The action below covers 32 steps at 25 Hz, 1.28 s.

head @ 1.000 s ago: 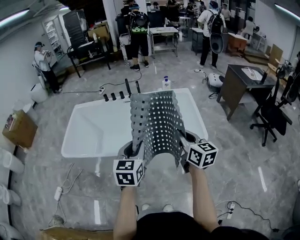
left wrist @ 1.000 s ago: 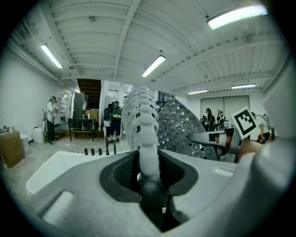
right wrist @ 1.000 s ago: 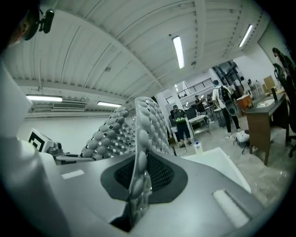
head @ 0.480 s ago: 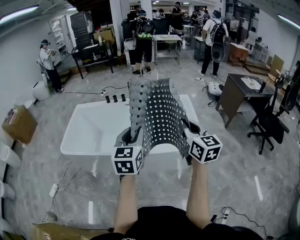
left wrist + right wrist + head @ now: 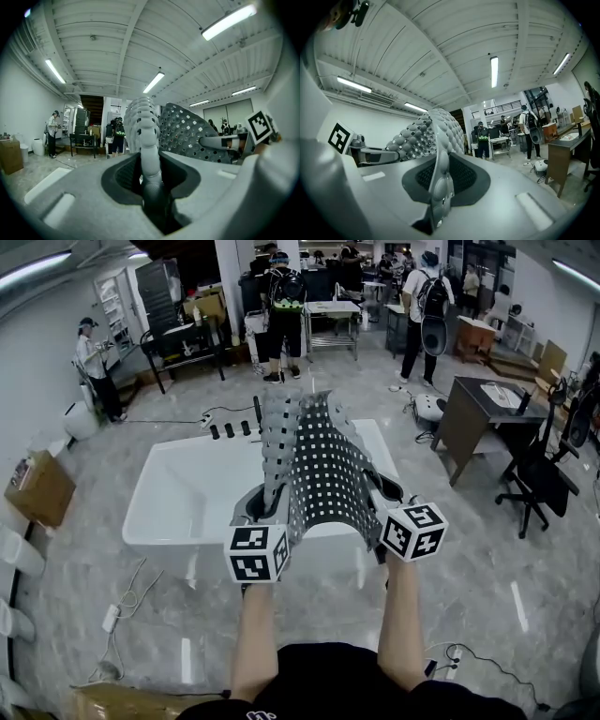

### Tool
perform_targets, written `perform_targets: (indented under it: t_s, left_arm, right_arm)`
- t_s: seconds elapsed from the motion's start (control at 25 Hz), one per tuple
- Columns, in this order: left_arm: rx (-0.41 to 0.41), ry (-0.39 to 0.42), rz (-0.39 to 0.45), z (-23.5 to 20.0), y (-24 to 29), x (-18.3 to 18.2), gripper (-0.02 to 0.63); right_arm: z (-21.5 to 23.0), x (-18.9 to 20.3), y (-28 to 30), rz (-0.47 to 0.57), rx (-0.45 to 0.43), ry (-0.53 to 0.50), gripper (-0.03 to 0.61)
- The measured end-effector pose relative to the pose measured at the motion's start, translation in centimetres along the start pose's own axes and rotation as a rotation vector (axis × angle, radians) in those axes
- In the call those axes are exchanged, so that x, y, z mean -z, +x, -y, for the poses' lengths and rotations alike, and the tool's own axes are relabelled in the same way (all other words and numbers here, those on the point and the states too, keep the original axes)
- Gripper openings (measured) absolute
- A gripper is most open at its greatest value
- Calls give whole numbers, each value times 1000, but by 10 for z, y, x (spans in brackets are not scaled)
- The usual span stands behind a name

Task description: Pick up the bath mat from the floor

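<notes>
Bath mat (image 5: 319, 474), grey and perforated, was up off the floor (image 5: 94, 587), held over the near rim of the white bathtub (image 5: 178, 493). In the head view its long axis ran from 6 to 12 o'clock, with the free end pointing to 12. The near edge at 6 bowed up between two grips. Left hand-held gripper (image 5: 265, 514) pinched that edge at about 7 o'clock, jaws pressed on the mat. Right hand-held gripper (image 5: 379, 507) pinched it at about 5 o'clock, jaws nearly together on the thin rim.
</notes>
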State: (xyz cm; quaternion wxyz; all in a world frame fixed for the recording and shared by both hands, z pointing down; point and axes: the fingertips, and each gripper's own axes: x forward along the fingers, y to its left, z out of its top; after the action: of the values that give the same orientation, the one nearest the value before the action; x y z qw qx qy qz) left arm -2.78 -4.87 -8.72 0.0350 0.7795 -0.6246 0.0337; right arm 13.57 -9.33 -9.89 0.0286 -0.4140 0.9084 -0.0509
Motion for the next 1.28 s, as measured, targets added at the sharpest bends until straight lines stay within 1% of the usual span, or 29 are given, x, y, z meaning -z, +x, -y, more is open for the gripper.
perform_targets:
  t_s: [0.08,0.24,0.4,0.72,0.96,1.28]
  left_arm:
    - [1,2,0,1,-1,0,100]
    - [8,-26,12,1,-4,-2,100]
    - [-9,-6,6,-1,-9,-2,100]
    - [-20,-11,21,-11,-18,-9,98]
    - [-19,-14,33,-11,-20,-19,98]
    - [-16,-16,43,-12,-21,-17,98]
  right_arm:
    - [-1,1,0,-2,0,-7,23]
    - [-5,0,-1,-3,-6,-16,23]
    - [-12,-1,0,2,-29,-26,23]
    - [-23,-5,7,18,-50,-35,23]
    - [-24,-9,7,23,-46,-37,23]
    - [-28,-9,6,41,-51,-53,23]
